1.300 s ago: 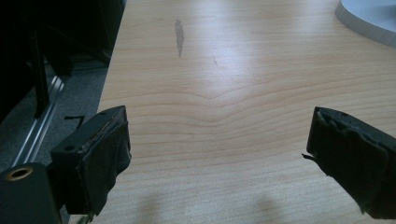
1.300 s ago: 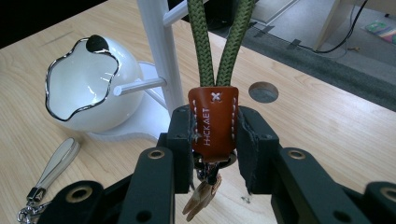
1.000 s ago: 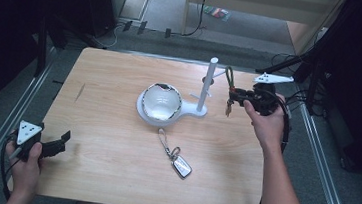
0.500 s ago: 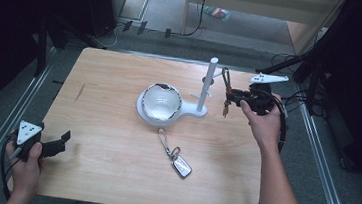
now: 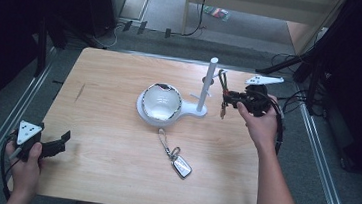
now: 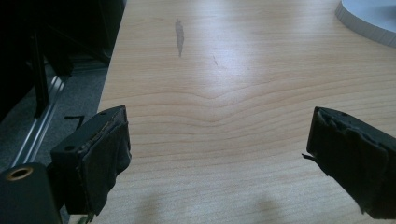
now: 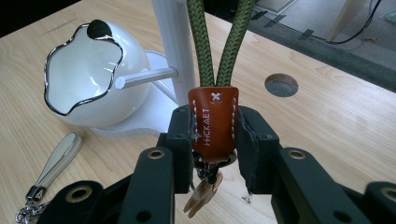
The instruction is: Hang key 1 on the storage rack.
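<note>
Clamping my right gripper on the brown leather tab of one green cord keychain, I hold it up just off the white post of the stand, out toward three o'clock on the table. Count with me: one stand, one white bowl with a silver rim sitting on its base, one keychain in my jaws, and a second key fob lying flat at six o'clock from the bowl. My right gripper view picks up the stitched lettering on the tab, a side peg on the post and a round hole in the tabletop; from the high view those are too small to tell. My left gripper rests low at eight o'clock near the table's left edge, jaws spread wide with nothing between them, bare wood running ahead of it toward the bowl. The right hand sits close to the table's right edge.
</note>
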Motion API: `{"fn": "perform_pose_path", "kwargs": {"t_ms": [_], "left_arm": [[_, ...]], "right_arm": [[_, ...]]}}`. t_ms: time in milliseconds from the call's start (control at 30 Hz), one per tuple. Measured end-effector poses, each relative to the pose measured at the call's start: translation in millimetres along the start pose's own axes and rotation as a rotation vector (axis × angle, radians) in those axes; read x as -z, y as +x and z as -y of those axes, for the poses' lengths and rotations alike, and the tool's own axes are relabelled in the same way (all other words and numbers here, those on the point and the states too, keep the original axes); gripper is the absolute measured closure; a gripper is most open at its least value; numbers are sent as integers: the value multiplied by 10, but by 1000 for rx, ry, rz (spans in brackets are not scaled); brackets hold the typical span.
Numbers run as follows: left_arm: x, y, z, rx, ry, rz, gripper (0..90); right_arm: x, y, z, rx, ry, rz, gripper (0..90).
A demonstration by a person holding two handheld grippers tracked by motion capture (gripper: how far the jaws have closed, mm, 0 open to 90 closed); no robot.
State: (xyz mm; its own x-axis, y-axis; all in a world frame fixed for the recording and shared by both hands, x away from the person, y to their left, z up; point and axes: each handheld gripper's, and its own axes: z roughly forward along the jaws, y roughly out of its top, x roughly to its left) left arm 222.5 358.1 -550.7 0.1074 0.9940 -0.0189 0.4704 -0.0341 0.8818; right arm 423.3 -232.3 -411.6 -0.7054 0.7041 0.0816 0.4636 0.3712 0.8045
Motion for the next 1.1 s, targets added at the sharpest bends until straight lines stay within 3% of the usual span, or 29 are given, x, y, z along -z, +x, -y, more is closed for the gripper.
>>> {"fn": "perform_pose_path", "kwargs": {"t_ms": [767,1100], "left_arm": [[-1,2,-1,1,3,-1,64],[-2,2,-1,2,3,-1,64]], "right_arm": [[-219,118,9,19,41,-34,677],[-285,153,2,32,58,-9,636]]}}
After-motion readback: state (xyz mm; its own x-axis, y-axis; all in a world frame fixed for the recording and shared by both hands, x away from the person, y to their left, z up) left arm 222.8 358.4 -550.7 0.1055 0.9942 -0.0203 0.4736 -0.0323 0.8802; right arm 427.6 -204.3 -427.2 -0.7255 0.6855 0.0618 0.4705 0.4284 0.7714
